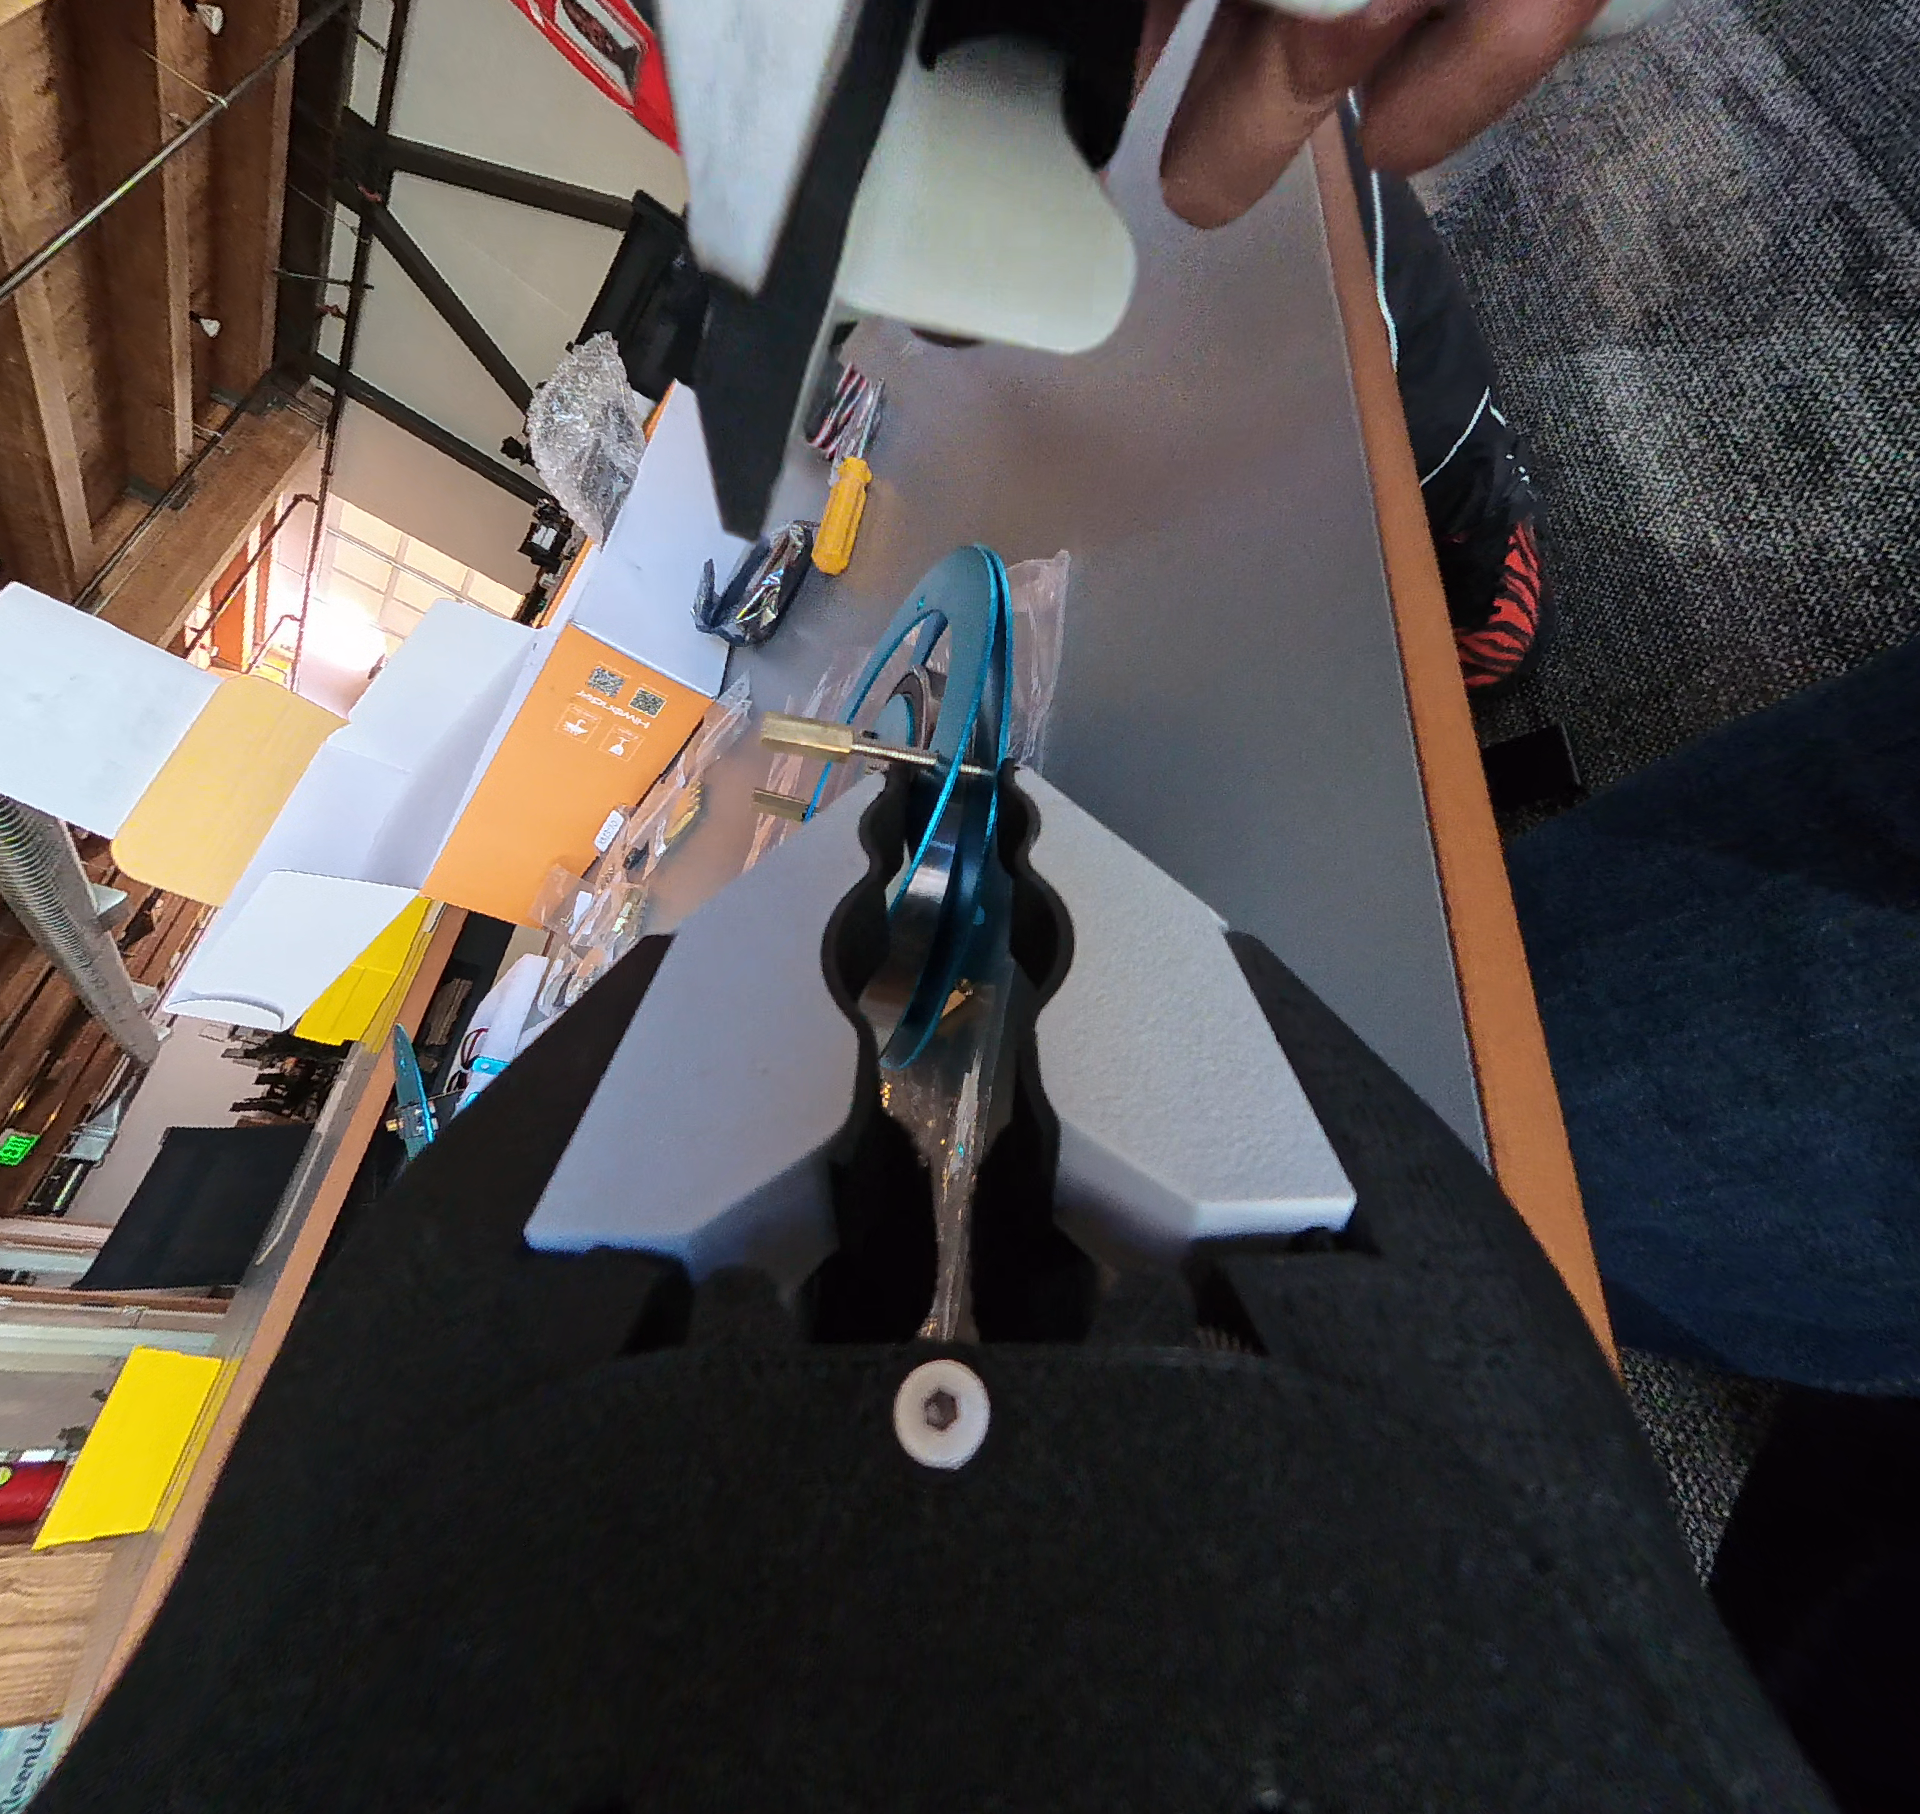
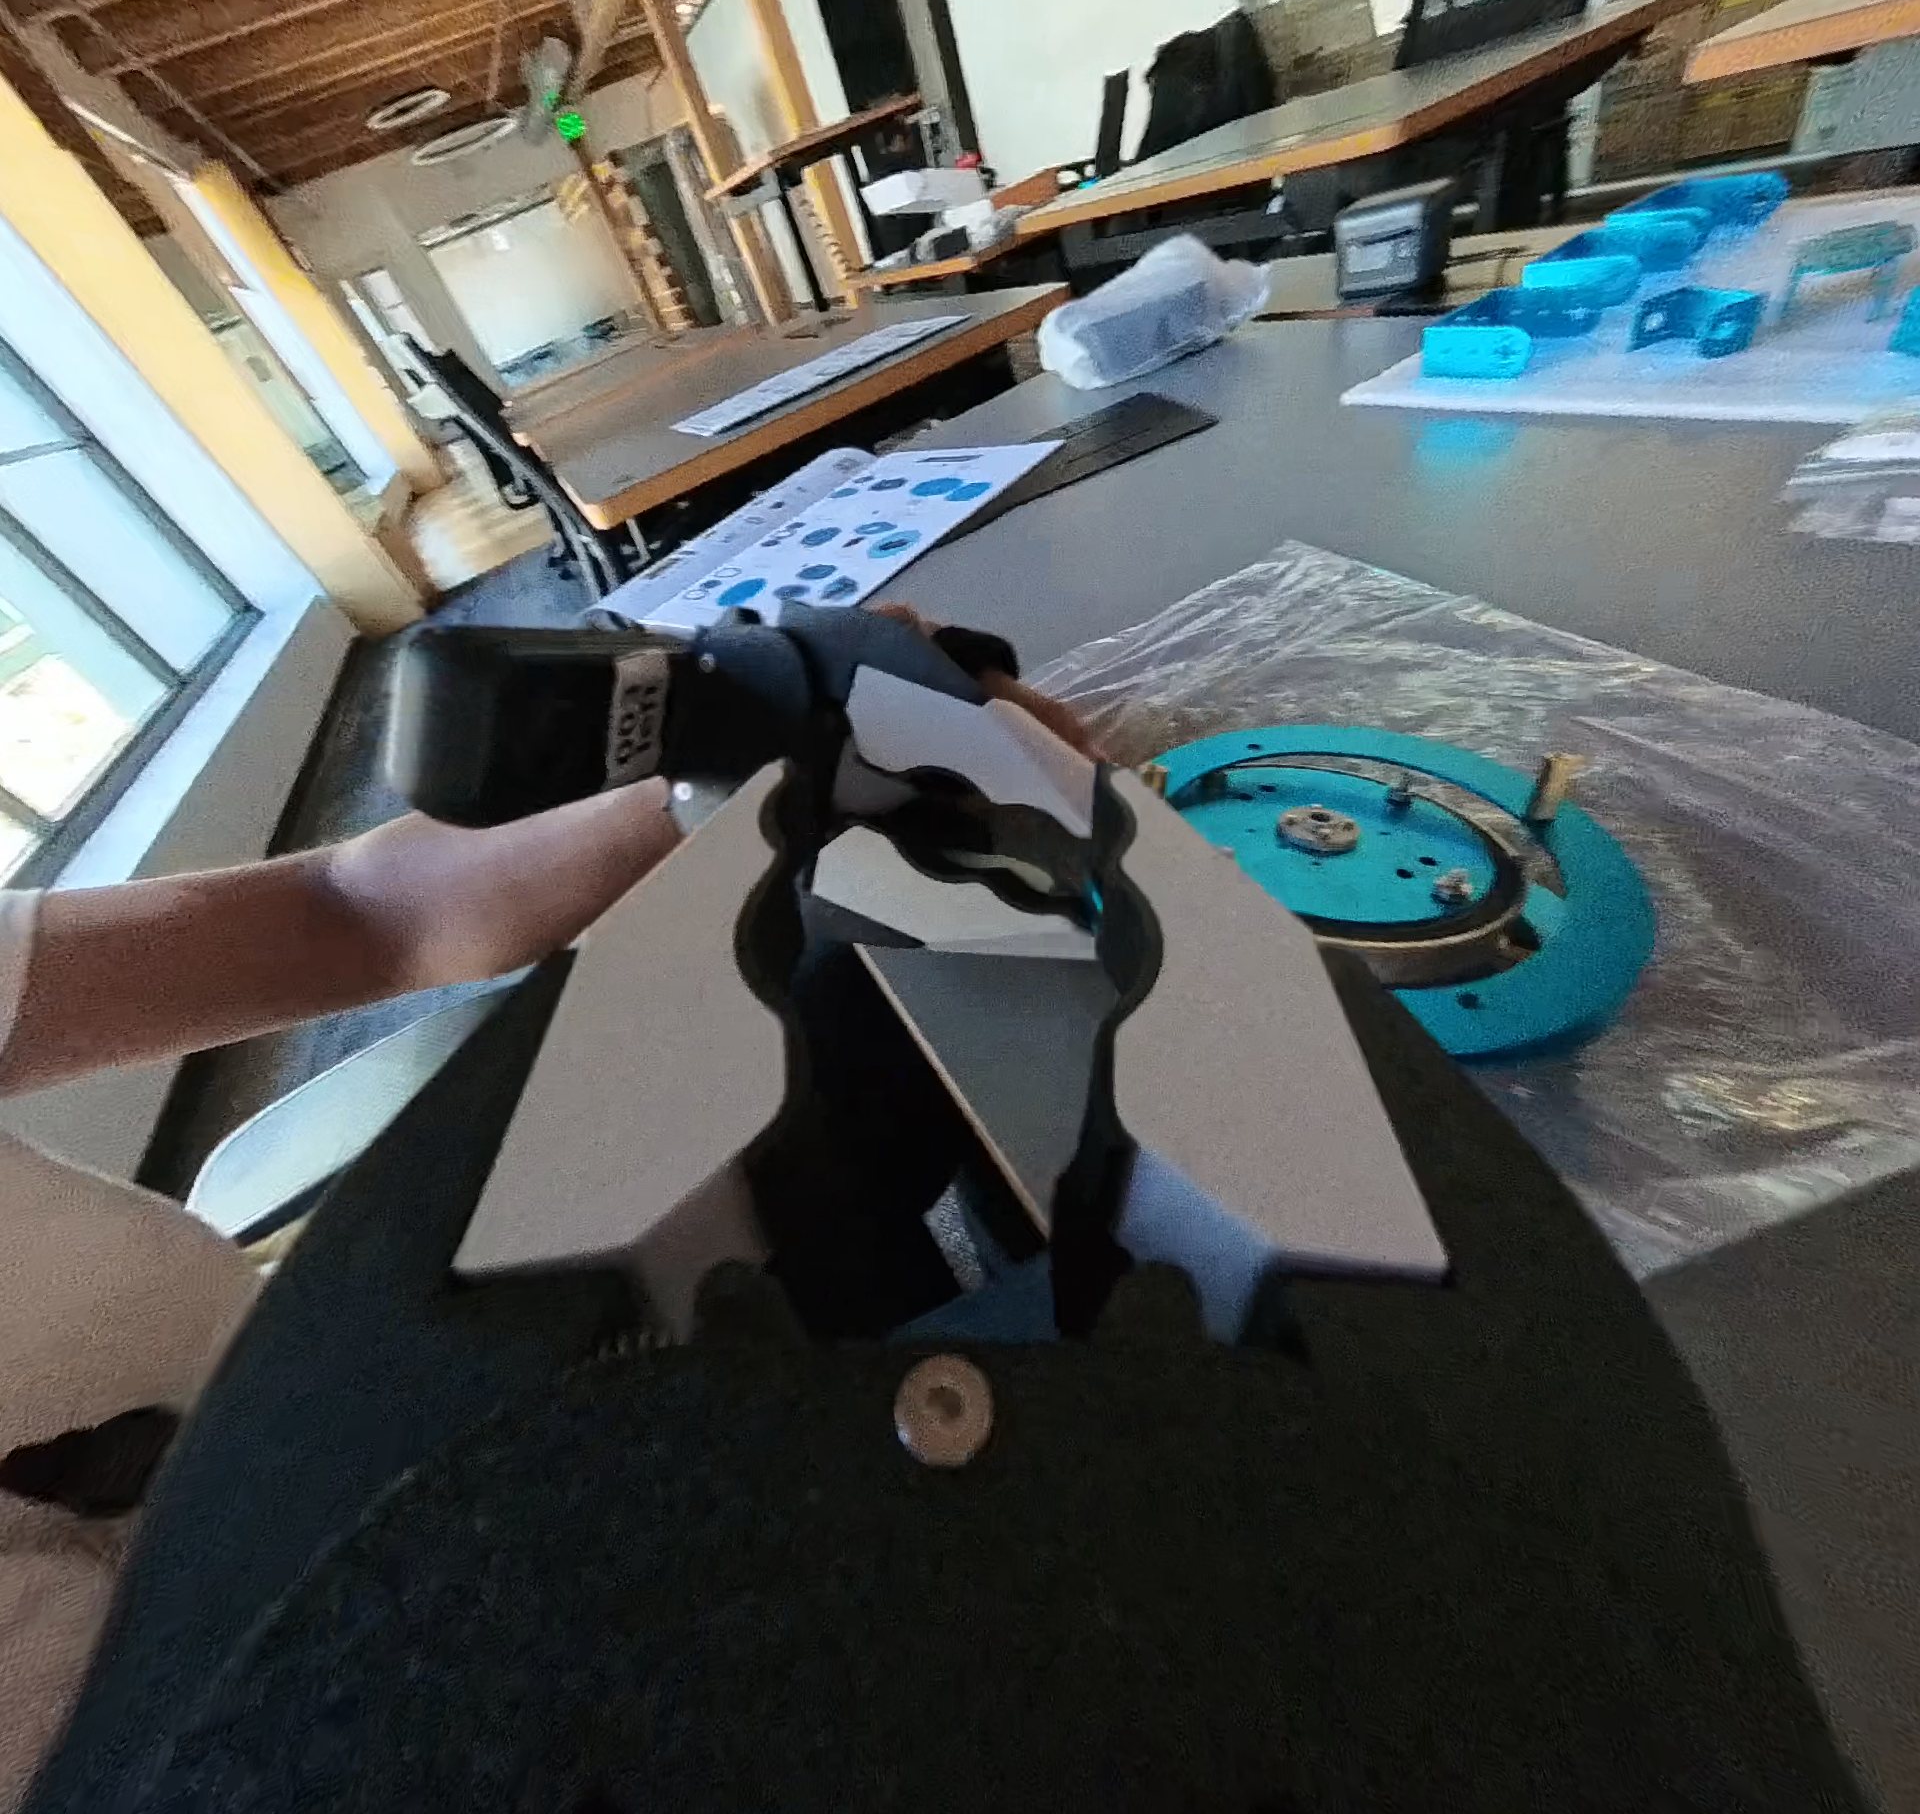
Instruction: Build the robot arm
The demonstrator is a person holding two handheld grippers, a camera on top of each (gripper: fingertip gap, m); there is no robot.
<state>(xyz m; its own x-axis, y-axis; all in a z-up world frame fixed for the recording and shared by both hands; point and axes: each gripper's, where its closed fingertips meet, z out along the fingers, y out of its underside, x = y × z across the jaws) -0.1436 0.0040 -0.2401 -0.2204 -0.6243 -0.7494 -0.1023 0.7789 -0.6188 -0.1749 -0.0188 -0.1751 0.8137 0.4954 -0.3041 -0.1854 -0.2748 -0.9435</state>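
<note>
The blue metal disc (image 1: 961, 829) sits pinched by its rim between the pressed-in fingers of the left gripper (image 1: 948, 829), seen edge-on in the left wrist view; in the right wrist view the same disc (image 2: 1455, 891) lies over a clear plastic bag (image 2: 1558, 725) on the grey table (image 2: 1558, 507), with brass standoffs (image 2: 1553, 783) rising from its face. The right gripper (image 2: 940, 871) hovers just beside the left one, its fingers spread apart and holding nothing. Ahead of the left gripper lie a yellow-handled screwdriver (image 1: 840, 515) and an orange box (image 1: 582, 756) bearing printed codes and small writing that I leave unread. Beyond the right gripper rests an illustrated white sheet (image 2: 831, 538), and farther to its right a white board (image 2: 1621, 393) carrying blue brackets (image 2: 1558, 310). The table's wooden edge (image 1: 1455, 725) runs close along the left gripper's right side; bare grey surface stretches ahead of it.
</note>
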